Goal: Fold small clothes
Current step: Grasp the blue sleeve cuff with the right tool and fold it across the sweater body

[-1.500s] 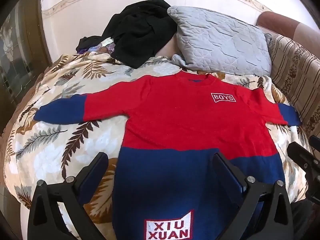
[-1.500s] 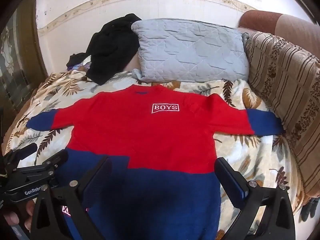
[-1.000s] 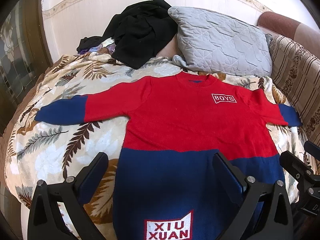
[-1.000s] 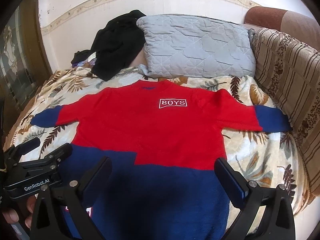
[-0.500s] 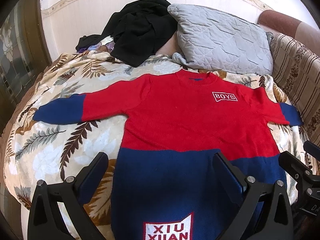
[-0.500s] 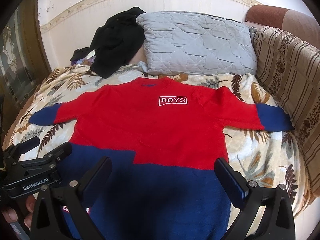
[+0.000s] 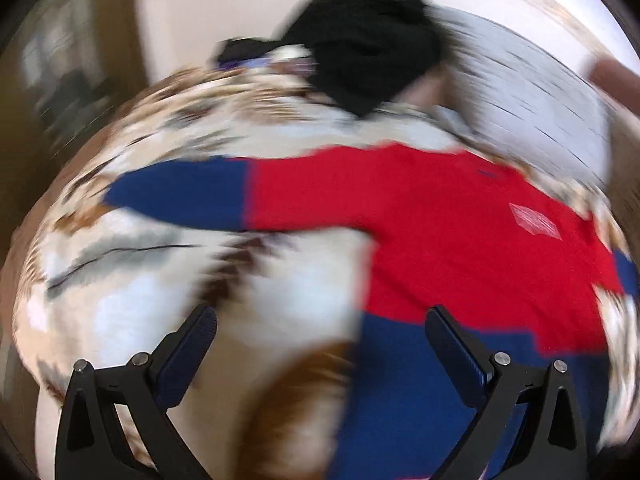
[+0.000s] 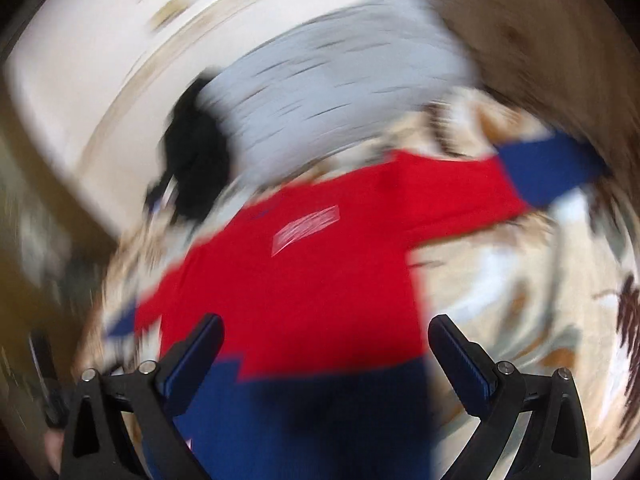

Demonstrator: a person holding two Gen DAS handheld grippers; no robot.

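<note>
Both views heavily motion-blurred, so writing can't be read: the white patch (image 7: 535, 220) on the sweater's red chest is just a smear in each view.

Sweater (image 7: 440, 240) (red top, navy lower body + navy cuffs) lies flat, spread out on the leaf-print bedspread (image 7: 140, 280), sleeves out to either side.

Left gripper (image 7: 320, 344): fingers wide apart, nothing between them, held above the bed. Its right finger (image 7: 452, 350) sits over the navy lower body near the sweater's left edge; its left finger (image 7: 188, 350) is over bare bedspread. Left sleeve w/ navy cuff (image 7: 180, 196) stretches across farther off, apart from the fingers.

Right gripper (image 8: 324, 348): fingers also spread wide, empty. The sweater's body lies between them; right finger (image 8: 456, 354) sits abt at the right edge of the body. Right sleeve's navy cuff (image 8: 552, 168) is far right, well apart.

Far side: grey quilted pillow (image 8: 340, 92), black clothes pile (image 7: 368, 40).
</note>
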